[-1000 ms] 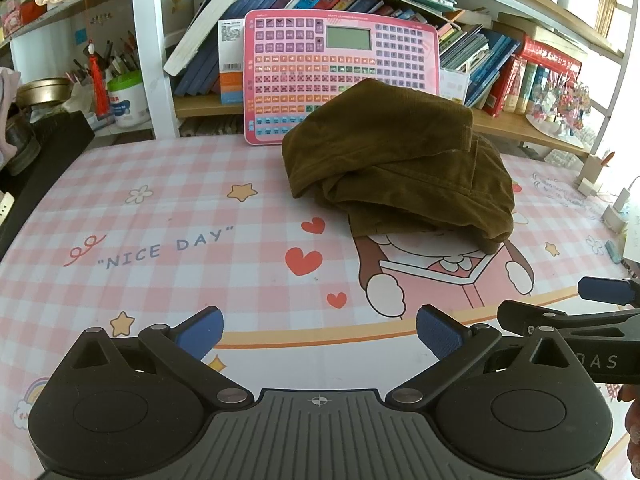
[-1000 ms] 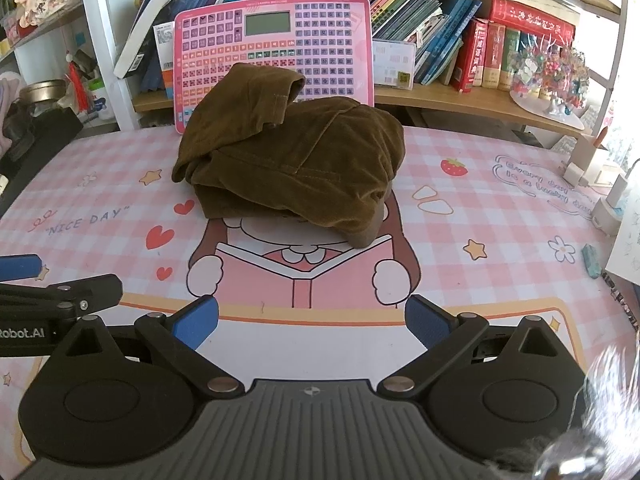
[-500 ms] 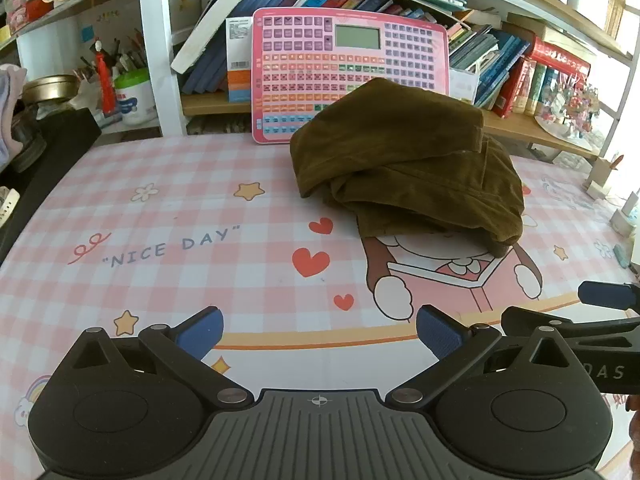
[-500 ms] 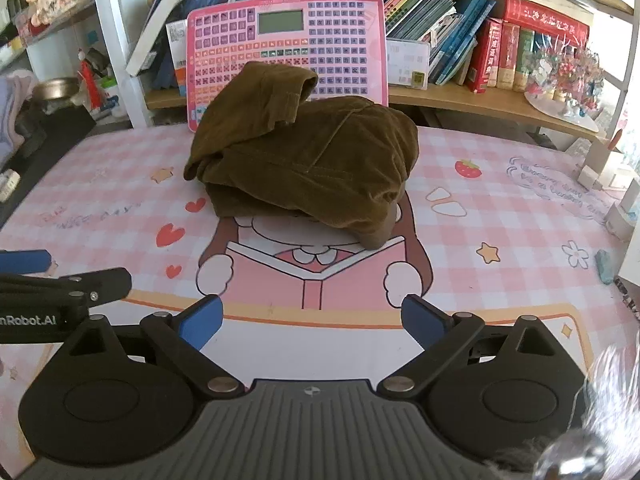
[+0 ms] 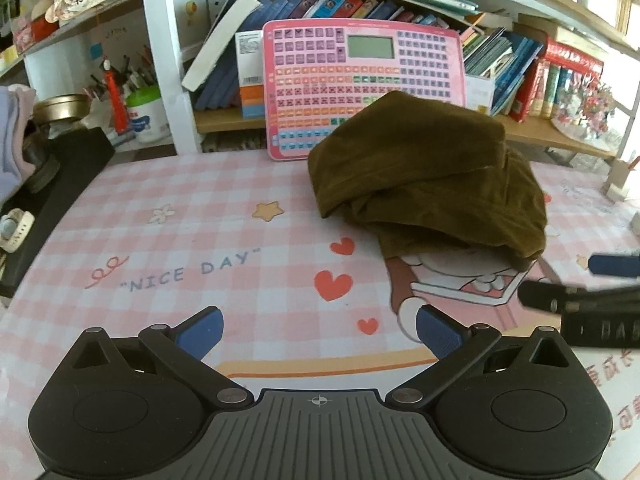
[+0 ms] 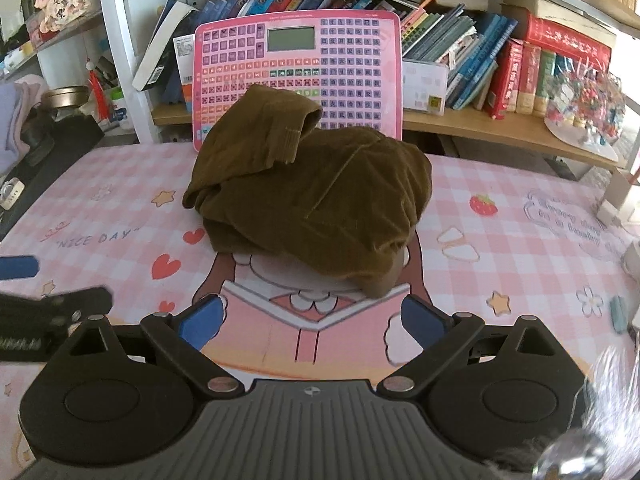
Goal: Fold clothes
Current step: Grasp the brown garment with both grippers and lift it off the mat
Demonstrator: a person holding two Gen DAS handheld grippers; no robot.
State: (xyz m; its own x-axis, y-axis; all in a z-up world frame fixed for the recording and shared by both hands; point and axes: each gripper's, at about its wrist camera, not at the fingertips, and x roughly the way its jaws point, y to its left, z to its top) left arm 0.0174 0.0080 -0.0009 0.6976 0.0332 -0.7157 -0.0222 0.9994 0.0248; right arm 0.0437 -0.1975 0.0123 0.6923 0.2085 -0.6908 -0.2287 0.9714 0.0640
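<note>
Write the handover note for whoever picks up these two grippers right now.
Left gripper: open, empty, above the pink checked table mat.
Right gripper: open, empty, facing the garment's near edge.
Brown corduroy garment: crumpled heap at mid-mat, in front of the pink toy keyboard tablet; neither gripper touches it.
Done: nothing folded yet.
Left: grasp, spread flat, then fold.

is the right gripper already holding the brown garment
No, the right gripper is open and empty above the pink mat, with the brown garment lying bunched ahead of its fingertips.
</note>
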